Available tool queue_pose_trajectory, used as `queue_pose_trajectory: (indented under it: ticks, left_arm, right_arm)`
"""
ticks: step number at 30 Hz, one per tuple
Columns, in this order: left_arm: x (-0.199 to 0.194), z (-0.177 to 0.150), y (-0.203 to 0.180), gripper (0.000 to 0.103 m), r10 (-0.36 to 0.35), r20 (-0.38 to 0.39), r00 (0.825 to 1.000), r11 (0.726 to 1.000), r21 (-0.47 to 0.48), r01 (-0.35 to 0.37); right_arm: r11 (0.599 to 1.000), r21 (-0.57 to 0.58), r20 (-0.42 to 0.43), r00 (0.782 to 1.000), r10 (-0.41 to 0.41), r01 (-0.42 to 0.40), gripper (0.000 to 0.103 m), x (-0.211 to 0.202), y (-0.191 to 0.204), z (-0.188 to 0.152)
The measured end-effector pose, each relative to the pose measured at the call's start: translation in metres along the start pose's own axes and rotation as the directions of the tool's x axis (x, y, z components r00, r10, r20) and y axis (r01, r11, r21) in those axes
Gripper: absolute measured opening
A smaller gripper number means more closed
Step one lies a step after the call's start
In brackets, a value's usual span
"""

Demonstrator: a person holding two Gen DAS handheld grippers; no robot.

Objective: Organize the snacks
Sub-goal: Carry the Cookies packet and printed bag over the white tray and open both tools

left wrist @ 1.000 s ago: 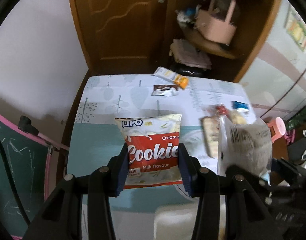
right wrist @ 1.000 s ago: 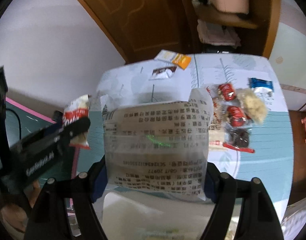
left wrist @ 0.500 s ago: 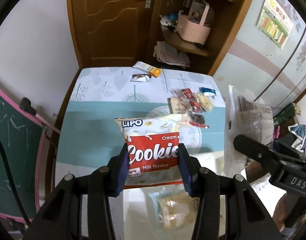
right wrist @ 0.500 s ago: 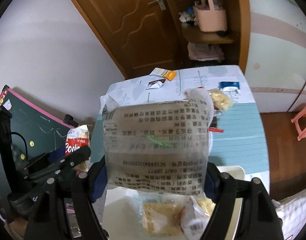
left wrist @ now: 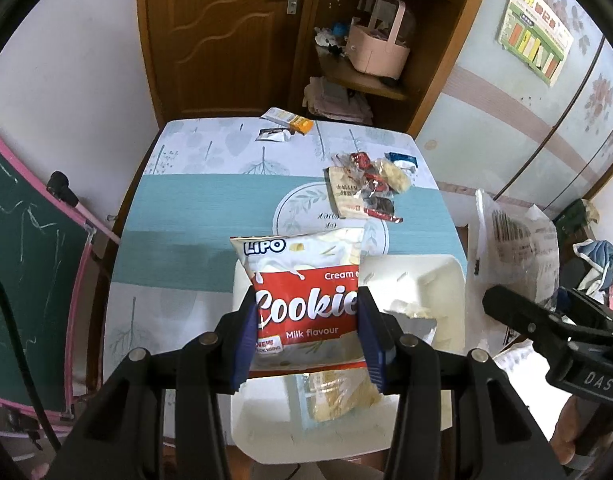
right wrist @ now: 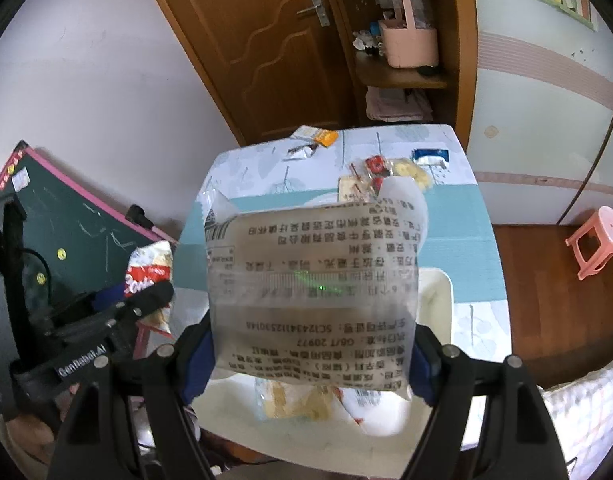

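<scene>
My left gripper (left wrist: 306,328) is shut on a red and white Lipo cookie bag (left wrist: 302,304) and holds it above the white bin (left wrist: 426,276) at the table's near edge. My right gripper (right wrist: 310,356) is shut on a translucent snack bag with printed text (right wrist: 314,288), held over the same bin (right wrist: 438,292). A pale wafer packet (left wrist: 338,396) lies in the bin. A heap of small snacks (left wrist: 366,188) lies mid-table. Two packets (left wrist: 286,122) lie at the far edge. The cookie bag (right wrist: 150,268) shows at left in the right wrist view.
The table (left wrist: 194,208) has a teal and leaf-print cloth. A green chalkboard with pink frame (left wrist: 26,248) leans at left. A wooden door (left wrist: 218,40) and shelf with a pink basket (left wrist: 378,48) stand behind. A pink stool (right wrist: 594,240) stands at right.
Both grippers have drawn back and up from the table with their bags. The white bin and the wafer packet in it have come into view beneath them.
</scene>
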State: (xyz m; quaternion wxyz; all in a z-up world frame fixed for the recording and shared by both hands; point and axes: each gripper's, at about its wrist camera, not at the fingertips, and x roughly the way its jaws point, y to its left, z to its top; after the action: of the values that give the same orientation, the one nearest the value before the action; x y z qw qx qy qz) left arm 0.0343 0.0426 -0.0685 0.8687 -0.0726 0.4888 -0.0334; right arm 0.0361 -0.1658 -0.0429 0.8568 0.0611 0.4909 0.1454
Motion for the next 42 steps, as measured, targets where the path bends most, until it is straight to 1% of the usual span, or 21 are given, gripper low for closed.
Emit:
queue_pose_trajectory:
  ticks: [6,11,20,28,37,38,40,41,42]
  left_arm:
    - [0.006,-0.019,-0.004,0.044,0.018,-0.028,0.999,1.000,0.012,-0.017]
    - [0.012,-0.032,-0.008,0.045,0.033,-0.049,0.998,0.999,0.028,-0.031]
    - [0.026,-0.050,-0.014,0.045,0.027,-0.102,0.994,0.999,0.049,-0.022]
    - [0.028,-0.052,-0.015,0.045,0.034,-0.107,0.994,0.998,0.059,-0.028]
    - [0.028,-0.048,-0.008,0.045,0.037,-0.115,0.993,0.998,0.052,-0.031]
    - [0.028,-0.048,-0.007,0.046,0.040,-0.114,0.993,0.998,0.048,-0.035]
    - [0.028,-0.046,-0.005,0.052,0.040,-0.113,0.993,0.999,0.040,-0.036]
    - [0.027,-0.046,-0.005,0.062,0.042,-0.111,0.993,0.999,0.037,-0.038]
    - [0.026,-0.045,-0.004,0.070,0.045,-0.105,0.993,0.999,0.032,-0.042]
  right_arm:
    - [1.000,-0.001,-0.059,0.998,-0.016,0.016,0.078,0.010,-0.007,-0.023]
    - [0.999,-0.030,-0.098,0.995,-0.034,0.031,0.079,0.017,-0.006,-0.039]
    - [0.998,-0.047,-0.176,0.983,-0.048,0.041,0.079,0.030,-0.004,-0.055]
    - [0.997,-0.054,-0.186,0.981,-0.061,0.052,0.080,0.033,0.000,-0.054]
    - [0.995,-0.074,-0.182,0.980,-0.079,0.066,0.080,0.045,0.007,-0.036]
    - [0.995,-0.072,-0.182,0.980,-0.080,0.068,0.081,0.046,0.006,-0.034]
    - [0.995,-0.062,-0.189,0.978,-0.083,0.072,0.081,0.049,0.005,-0.028]
    - [0.996,-0.056,-0.194,0.978,-0.083,0.073,0.083,0.051,0.004,-0.026]
    - [0.996,-0.049,-0.197,0.977,-0.081,0.073,0.083,0.053,0.003,-0.023]
